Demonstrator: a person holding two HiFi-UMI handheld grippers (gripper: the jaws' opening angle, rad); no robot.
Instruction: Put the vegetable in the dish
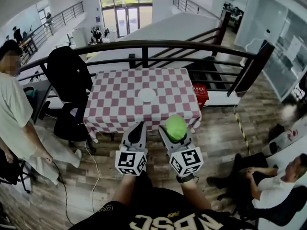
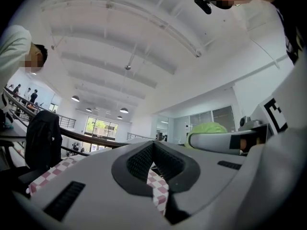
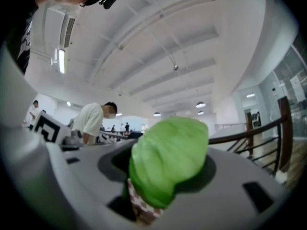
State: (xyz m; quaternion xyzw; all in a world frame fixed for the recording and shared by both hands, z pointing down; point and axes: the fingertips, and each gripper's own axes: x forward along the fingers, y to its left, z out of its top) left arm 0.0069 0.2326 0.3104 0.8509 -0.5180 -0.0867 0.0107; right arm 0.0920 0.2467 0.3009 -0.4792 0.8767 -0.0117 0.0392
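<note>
1 green cabbage [image 3: 168,162] clamped in right tongs [image 1: 175,131], near the checkered surface's [image 1: 115,99] near edge. 1 white dish [image 1: 147,96] mid-surface, well apart. Left tongs [image 1: 139,126] clenched, empty.

The blurred vegetable [image 3: 168,159] hides the pads of the right tool [image 3: 160,176]; the small white dish [image 1: 147,96] is perhaps shallow.

Large pale letters, seemingly "NBSC", are printed across the dark shirt [image 1: 144,210] at the head view's lower edge and are partly cut off there. Only black-and-white square markers, no words, are carried on the cubes of the left claw [image 1: 136,128] and the right claw [image 1: 174,129].
</note>
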